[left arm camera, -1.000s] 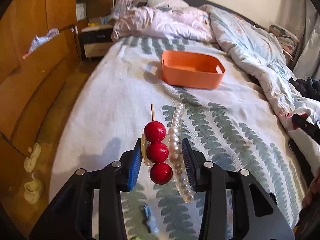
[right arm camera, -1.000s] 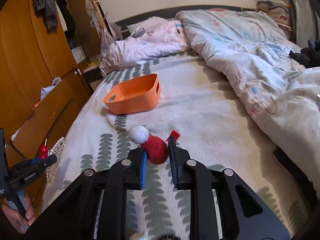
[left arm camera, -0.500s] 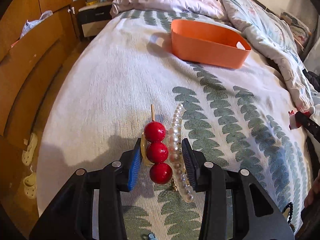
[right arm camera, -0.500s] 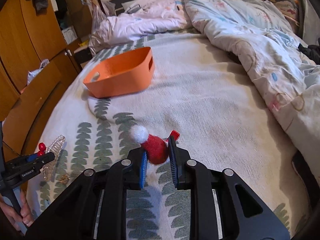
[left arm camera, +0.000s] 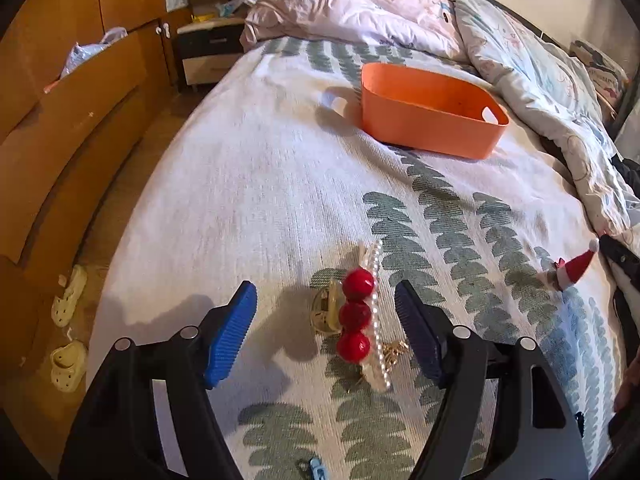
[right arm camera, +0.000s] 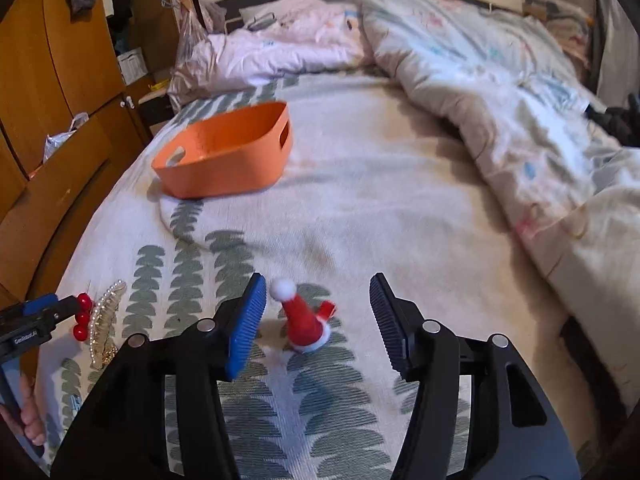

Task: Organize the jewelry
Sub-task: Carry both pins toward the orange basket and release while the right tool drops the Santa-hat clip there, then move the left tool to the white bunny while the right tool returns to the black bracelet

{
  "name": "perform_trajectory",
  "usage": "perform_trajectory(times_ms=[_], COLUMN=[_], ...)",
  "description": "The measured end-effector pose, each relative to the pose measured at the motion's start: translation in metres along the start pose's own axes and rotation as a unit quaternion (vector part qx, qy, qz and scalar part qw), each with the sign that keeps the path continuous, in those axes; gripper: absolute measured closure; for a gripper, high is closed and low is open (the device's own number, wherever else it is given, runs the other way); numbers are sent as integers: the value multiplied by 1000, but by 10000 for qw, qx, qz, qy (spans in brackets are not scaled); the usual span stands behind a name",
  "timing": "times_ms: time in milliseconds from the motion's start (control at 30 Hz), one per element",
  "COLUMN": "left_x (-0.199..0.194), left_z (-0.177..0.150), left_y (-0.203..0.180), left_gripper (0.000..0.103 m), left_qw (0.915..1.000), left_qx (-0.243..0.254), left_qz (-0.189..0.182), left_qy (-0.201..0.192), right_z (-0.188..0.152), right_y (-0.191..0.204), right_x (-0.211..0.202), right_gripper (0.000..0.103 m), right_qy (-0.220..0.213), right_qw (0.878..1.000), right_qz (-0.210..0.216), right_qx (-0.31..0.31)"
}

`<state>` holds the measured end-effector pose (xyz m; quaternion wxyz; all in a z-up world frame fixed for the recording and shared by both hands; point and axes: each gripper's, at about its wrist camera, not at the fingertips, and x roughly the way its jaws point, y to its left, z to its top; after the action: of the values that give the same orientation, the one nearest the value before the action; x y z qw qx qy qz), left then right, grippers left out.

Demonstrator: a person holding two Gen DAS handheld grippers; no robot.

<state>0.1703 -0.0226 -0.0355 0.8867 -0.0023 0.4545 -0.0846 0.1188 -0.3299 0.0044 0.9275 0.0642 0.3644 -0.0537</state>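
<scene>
My left gripper (left arm camera: 326, 324) is open. A pearl hair clip with three red beads (left arm camera: 358, 318) lies on the bedspread between its pads, touching neither; it also shows in the right wrist view (right arm camera: 94, 316). My right gripper (right arm camera: 318, 320) is open around a small red Santa-hat clip (right arm camera: 306, 324), which rests on the bedspread and also shows in the left wrist view (left arm camera: 574, 270). An orange bin (left arm camera: 430, 114) stands further up the bed, also in the right wrist view (right arm camera: 228, 152).
A rumpled duvet (right arm camera: 500, 92) covers the bed's right side, with pillows (left arm camera: 352, 12) at the head. A wooden wardrobe (left arm camera: 60, 92) and nightstand (left arm camera: 208, 50) stand left of the bed. A small blue clip (left arm camera: 316, 470) lies near the front edge.
Both grippers lowered to the bedspread and opened. The left let go of the pearl and red-bead clip; the right let go of the Santa-hat clip. Both items now lie on the bed.
</scene>
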Motion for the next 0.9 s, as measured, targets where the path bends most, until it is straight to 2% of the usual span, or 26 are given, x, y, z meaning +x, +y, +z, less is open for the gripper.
perform_trajectory(times_ms=[167,267,467,533,667,900], left_x=[-26,-42,-74,-84,-102,-106], left_z=[-19,-31,-59,-72,-102,-141], left_y=[-1,2,2,-3,-2,11], left_gripper=[32,32,32,32,24,24], left_qw=[9996,9996,9989,9981,9965,9981], left_qx=[135,100,40,126,150,-56], left_qz=[111,28,-144,-24,117,170], left_qy=[-218,-281,-450,-595,-809,-586], right_z=[-4,-13,-48,-58,-93,-164], right_y=[-2,-1,-4,-4,-5,8], right_x=[-32,-52,-97,-109,-128,-156], right_gripper=[45,42,39,38,35,35], right_qy=[-213,-293,-439,-489,-485,-379], right_qw=[9997,9994,9987,9984,9973,9986], right_qz=[89,160,256,278,488,363], right_qx=[10,1,70,116,258,-23])
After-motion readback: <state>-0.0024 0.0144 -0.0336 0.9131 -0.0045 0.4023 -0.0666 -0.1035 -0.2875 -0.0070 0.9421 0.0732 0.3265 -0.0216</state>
